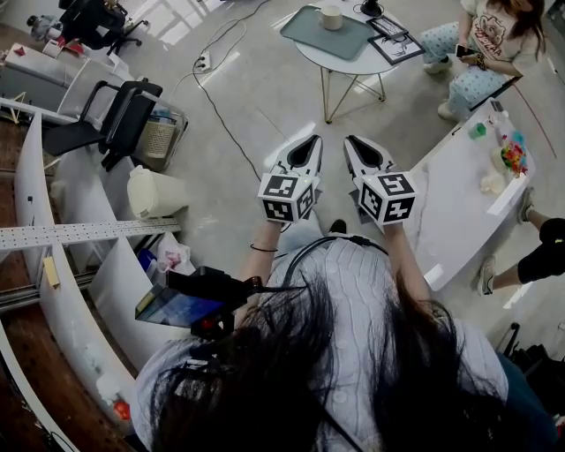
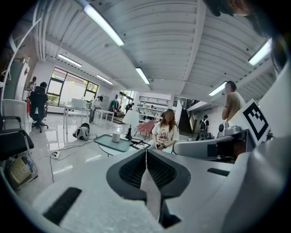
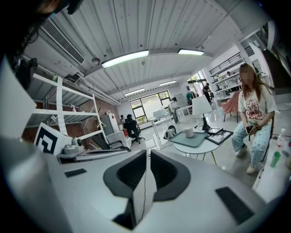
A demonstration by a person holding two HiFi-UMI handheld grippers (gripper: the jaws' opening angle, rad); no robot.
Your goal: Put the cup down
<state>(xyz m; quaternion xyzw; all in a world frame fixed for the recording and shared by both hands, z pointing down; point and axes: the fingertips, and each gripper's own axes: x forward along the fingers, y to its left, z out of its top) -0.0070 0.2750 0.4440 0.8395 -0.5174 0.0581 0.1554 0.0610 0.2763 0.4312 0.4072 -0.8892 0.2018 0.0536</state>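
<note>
Hair: the person's dark hair (image 1: pixel 291 380) is filling the bottom of the head view, with both forearms reaching forward past it.
Left gripper: the left gripper (image 1: pixel 309 144) is pointing out over the floor, its jaws pressing together with nothing between them.
Right gripper: the right gripper (image 1: pixel 352 144) is sitting just beside the left one, its jaws meeting at a hairline slit and gripping nothing.
Cup: the pale cup (image 1: pixel 331 17) is standing upright on a grey-green tray (image 1: pixel 305 33) on the round table (image 1: pixel 353 64), well apart from both grippers.
Stage: by the look of it, the cup is already resting in place and neither gripper is carrying it.
Doing it well: if the cup is being moved again, it is worth opening the jaws before reaching. Then it means gripping the wall squarely and letting go only once the base is sitting flat.
Watching for: a cable (image 1: pixel 221 110) is trailing across the floor on the way to the table.
</note>
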